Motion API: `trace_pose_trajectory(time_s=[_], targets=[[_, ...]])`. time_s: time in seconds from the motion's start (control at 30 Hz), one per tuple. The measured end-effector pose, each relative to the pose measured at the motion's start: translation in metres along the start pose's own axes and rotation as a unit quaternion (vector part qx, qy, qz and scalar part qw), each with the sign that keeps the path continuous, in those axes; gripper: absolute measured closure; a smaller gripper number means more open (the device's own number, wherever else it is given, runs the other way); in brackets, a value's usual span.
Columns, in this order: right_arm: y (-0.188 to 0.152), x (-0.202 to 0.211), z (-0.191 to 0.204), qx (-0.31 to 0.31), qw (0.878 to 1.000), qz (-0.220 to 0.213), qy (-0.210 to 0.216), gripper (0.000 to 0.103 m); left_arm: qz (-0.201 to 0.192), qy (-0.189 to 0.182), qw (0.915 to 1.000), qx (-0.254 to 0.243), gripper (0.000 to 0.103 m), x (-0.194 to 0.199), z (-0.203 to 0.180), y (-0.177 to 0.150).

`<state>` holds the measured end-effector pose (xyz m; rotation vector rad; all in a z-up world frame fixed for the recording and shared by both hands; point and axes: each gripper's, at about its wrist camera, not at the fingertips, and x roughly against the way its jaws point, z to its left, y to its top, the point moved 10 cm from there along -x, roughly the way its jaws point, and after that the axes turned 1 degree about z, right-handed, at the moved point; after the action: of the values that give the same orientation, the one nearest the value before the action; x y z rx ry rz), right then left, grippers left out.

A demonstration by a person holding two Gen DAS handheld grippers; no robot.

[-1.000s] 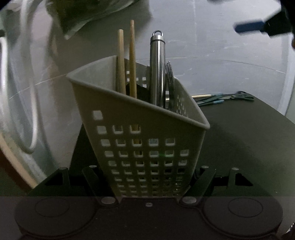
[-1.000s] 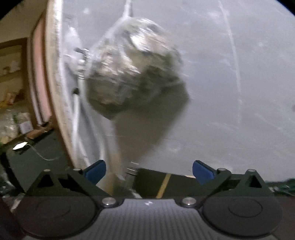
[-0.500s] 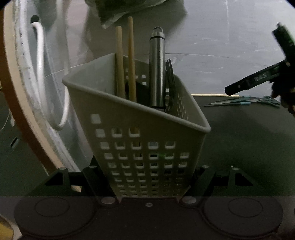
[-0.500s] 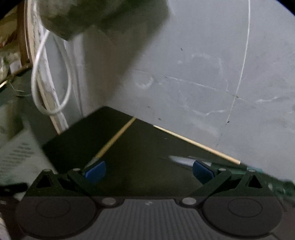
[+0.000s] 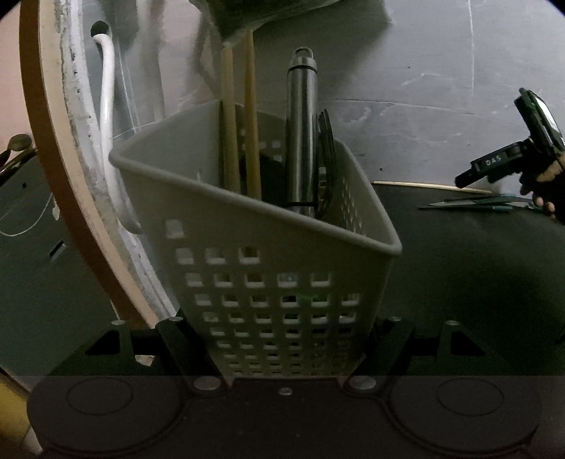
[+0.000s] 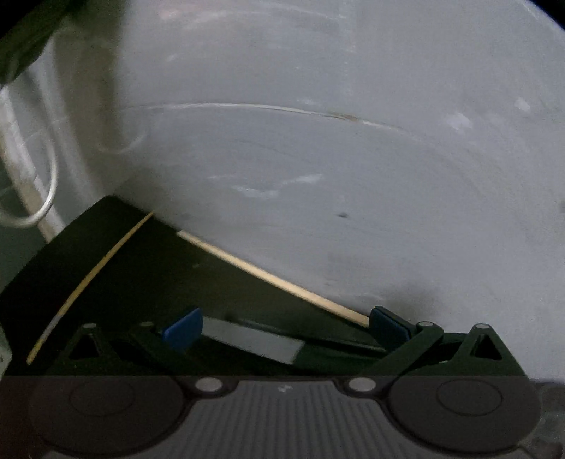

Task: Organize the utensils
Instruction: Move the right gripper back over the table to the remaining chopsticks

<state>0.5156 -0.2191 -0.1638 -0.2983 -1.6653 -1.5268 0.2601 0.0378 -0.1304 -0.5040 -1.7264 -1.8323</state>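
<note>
A grey perforated utensil caddy fills the left wrist view. It holds two wooden chopsticks, a steel handle and a black wire utensil. My left gripper flanks its base with its fingers against the walls; the jaws are opening. My right gripper is open, low over the dark table. A flat grey blade-like piece, blurred, lies between its blue pads. A loose chopstick lies by the wall. The right gripper also shows at the far right.
A thin stick lies along the table's left edge. Green-handled utensils rest at the back right. A dark bag hangs above the caddy. A white cable and a round wooden frame stand at left against the grey wall.
The right gripper has swung down from the hanging bag to the table's back edge, over the chopstick and the blade-like piece. The left view has rolled a little and its fingers stand slightly wider.
</note>
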Motion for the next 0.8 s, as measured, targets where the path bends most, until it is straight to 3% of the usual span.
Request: trace_pose_trajectory(time_s=[0.3, 0.47, 0.8], targets=[[-0.019, -0.007, -0.052, -0.113, 0.994, 0.007, -0.006, 0.001, 0.007, 0.017, 0.9998, 0.008, 0.024, -0.002, -0.006, 0.002], [-0.012, -0.014, -0.056, -0.109, 0.994, 0.013, 0.017, 0.000, 0.008, 0.020, 0.9997, 0.008, 0.023, -0.003, -0.008, 0.002], [-0.010, -0.026, 0.000, -0.041, 0.992, 0.054, 0.104, 0.001, 0.007, 0.019, 0.9998, 0.006, 0.023, -0.003, -0.009, 0.003]])
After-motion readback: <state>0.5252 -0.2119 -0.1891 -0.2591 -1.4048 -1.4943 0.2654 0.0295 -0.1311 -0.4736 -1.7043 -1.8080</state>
